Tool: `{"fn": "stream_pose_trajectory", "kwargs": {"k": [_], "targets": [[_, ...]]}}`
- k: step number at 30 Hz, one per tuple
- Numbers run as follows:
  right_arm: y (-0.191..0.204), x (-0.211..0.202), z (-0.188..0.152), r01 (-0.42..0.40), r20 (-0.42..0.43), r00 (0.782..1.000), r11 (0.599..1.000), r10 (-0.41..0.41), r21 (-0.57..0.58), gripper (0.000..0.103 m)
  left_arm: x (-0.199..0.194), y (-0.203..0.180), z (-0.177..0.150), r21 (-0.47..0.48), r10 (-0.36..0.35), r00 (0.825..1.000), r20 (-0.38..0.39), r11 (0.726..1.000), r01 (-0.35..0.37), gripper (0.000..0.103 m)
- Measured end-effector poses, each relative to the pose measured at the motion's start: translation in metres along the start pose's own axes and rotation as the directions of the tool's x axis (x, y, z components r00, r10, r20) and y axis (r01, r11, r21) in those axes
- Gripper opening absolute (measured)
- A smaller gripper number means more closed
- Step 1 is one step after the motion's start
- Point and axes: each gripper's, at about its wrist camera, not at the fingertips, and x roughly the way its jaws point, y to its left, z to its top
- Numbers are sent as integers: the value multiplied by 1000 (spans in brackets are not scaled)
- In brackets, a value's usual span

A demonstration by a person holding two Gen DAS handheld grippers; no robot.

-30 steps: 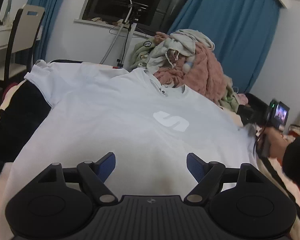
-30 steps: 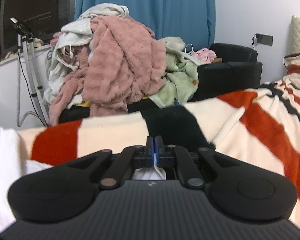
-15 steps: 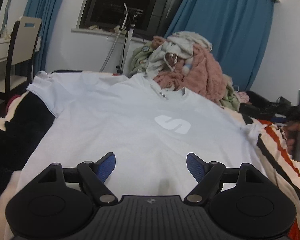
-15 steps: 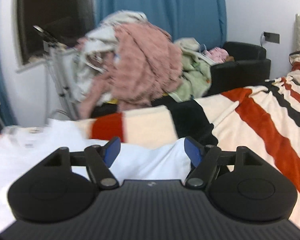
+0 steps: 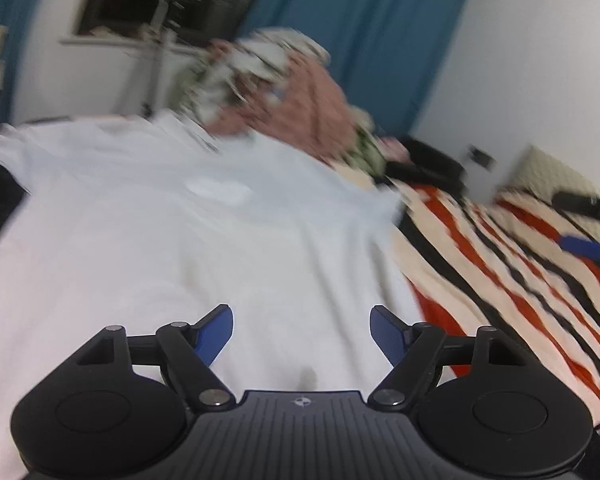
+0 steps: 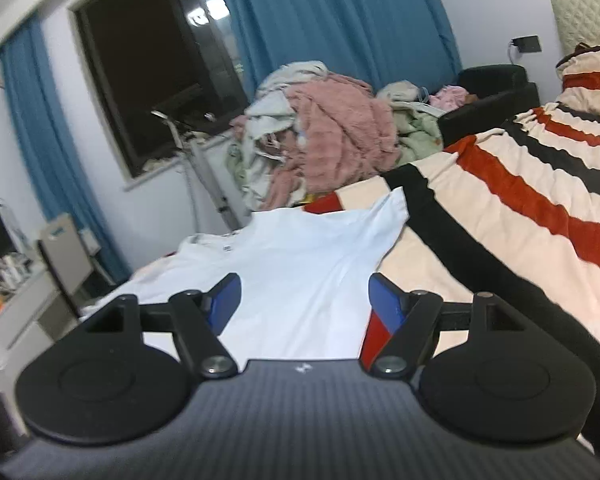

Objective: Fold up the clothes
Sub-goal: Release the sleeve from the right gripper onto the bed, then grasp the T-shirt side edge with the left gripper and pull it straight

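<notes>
A striped blanket (image 6: 540, 208) in cream, red and black covers the bed and fills the right half of the right wrist view; in the left wrist view it runs down the right side of the frame. On it a white T-shirt (image 5: 160, 240) lies spread flat, taking up the centre and left of the left wrist view, with a pale logo (image 5: 220, 191) left of centre in the upper middle. In the right wrist view the same shirt sits in the middle of the frame, one sleeve (image 6: 392, 208) reaching toward the upper right onto the blanket. Behind it, in the upper centre, a heap of clothes (image 6: 332, 136) is piled before blue curtains (image 6: 340, 16) and a dark window (image 6: 148, 64). The left gripper (image 5: 301, 330), at the bottom centre of its blurred view, has its blue-padded fingers spread wide, with the shirt's lower part showing between and beyond them; whether they touch the cloth cannot be told. The right gripper (image 6: 305, 300) is likewise spread and holds nothing, the shirt's right edge lying between its fingers in the frame. Its blue fingertip also shows at the far right edge of the left wrist view.
</notes>
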Motion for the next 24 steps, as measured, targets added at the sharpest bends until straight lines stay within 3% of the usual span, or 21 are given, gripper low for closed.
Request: {"fn": "stream_pose_trajectory", "kwargs": {"k": [7,11,14,19,22,23,24], "targets": [[-11,-27,-17,28,60,998,1000,-28,-1,74,3,-58,-29,55,-120,986,-114,990,127,65],[-23,-24,-20,25,51,998,999,-27,30,74,14,-93,-50,70,-248,950,-190,962,265,62],[-32,-23,-22,20,43,999,998,-22,60,74,26,-119,-66,138,-229,946,-228,955,264,62],[-39,-27,-23,21,60,998,997,-26,79,74,55,-137,-83,227,-76,965,-253,964,135,52],[-42,-30,-23,30,77,996,996,-37,87,74,60,-139,-82,231,-53,970,-236,967,109,31],[-44,-31,-23,31,85,996,995,-39,90,74,62,-140,-81,229,-50,972,-230,968,104,10],[-45,-32,-22,33,95,995,995,-42,93,74,63,-140,-80,221,-53,972,-229,970,105,0]]}}
